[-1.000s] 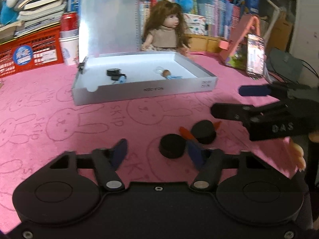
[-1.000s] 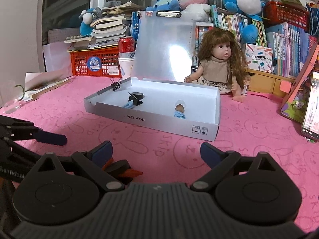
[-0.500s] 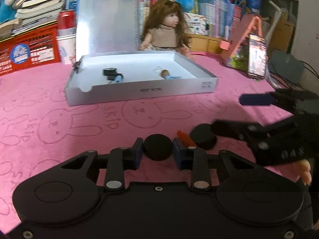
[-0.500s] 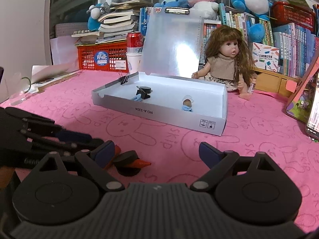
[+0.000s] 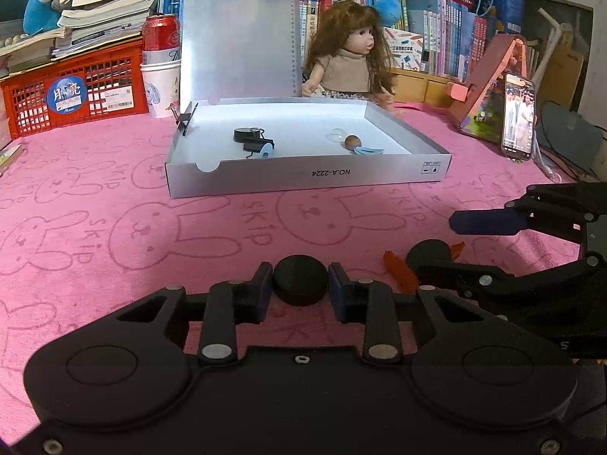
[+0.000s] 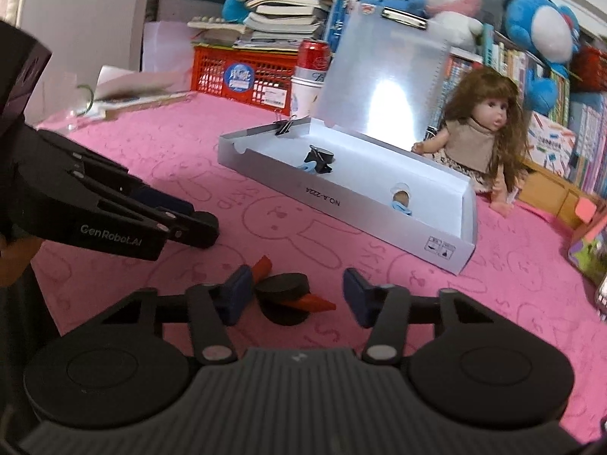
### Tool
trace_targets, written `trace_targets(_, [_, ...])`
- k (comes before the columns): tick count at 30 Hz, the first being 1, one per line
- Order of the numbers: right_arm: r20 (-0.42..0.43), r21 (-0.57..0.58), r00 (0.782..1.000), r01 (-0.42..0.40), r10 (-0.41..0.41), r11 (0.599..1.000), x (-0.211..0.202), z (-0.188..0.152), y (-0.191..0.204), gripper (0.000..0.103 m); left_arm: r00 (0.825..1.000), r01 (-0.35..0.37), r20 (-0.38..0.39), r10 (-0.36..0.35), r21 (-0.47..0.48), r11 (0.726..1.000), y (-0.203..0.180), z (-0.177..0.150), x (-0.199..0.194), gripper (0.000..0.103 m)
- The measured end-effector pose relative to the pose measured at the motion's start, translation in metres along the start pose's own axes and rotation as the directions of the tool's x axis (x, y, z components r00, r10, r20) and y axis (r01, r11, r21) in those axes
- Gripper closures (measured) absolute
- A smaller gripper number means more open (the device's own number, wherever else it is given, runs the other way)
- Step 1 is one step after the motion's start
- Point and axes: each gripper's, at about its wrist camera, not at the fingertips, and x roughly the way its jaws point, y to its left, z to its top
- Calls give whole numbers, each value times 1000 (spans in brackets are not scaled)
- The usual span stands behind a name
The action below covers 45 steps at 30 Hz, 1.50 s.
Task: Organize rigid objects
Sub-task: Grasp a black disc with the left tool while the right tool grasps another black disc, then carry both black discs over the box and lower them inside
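Our left hand-held gripper [image 5: 301,290] stands narrow, both blue pads pressed against the sides of a black round puck [image 5: 301,280] that rests flat on the pink desk [image 5: 151,235]. Our right hand-held gripper [image 6: 296,295] is about half open; its jaws have just been closing, and between them lies a second black puck [image 6: 282,289] with an orange strip [image 6: 315,303] under it. The left pad sits just beside this puck, while the right pad is clearly apart from it, so nothing is gripped there. The orange strip's long axis runs slantwise across the right wrist view, one end poking out behind the puck, the other toward the right pad.

Farther back on the desk stands a grey shallow box [image 5: 303,178] with its lid raised upright. Inside it, toward the left, we see a black binder clip [image 5: 258,144] with a small black round piece and something light blue; toward the right, a small brown-and-blue item [image 5: 358,146] that we cannot identify. Another binder clip grips the box's left wall.
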Motion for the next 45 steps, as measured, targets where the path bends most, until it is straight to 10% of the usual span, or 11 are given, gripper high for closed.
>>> trace_targets(18, [-19, -84, 1000, -3, 1, 996, 5, -1, 13, 65, 1000, -11, 21, 11, 17, 1000, -4, -5, -2, 72])
trace_targets(45, [29, 315, 997, 55, -67, 947, 18, 46, -64, 65, 997, -3, 74, 9, -83, 997, 5, 56, 6, 73])
